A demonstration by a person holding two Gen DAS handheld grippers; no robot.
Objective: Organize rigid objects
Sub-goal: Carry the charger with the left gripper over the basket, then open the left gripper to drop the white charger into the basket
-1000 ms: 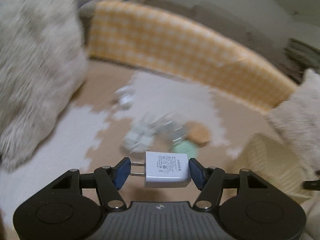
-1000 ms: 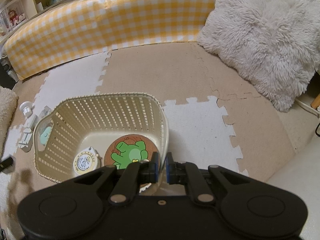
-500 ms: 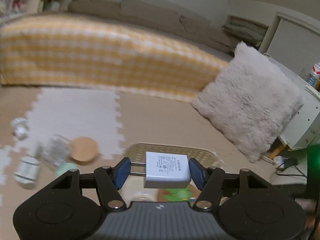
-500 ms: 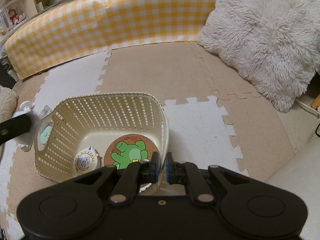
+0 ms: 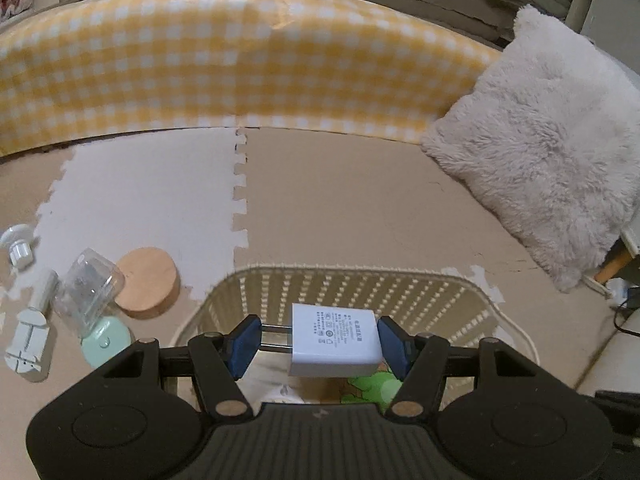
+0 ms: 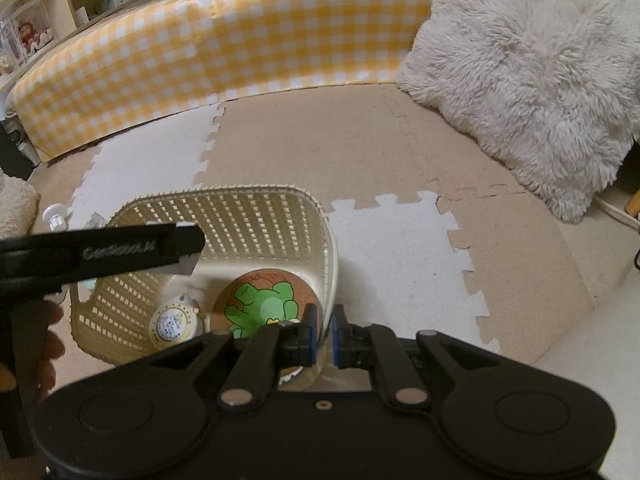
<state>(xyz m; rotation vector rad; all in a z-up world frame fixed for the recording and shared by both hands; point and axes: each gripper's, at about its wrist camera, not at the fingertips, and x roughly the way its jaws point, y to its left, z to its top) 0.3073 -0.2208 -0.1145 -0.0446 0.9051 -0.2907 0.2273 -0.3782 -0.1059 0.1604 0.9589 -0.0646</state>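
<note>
Jaws of the left gripper (image 5: 319, 340) clamp the white charger (image 5: 334, 340) above the basket (image 5: 360, 280).

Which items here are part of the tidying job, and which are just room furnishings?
Part of the job:
left gripper shut on white charger
right gripper pinching the basket rim
frog coaster
round wooden lid
clear jar

Just lying about:
fluffy cushion
yellow checked bumper
foam mat
</note>
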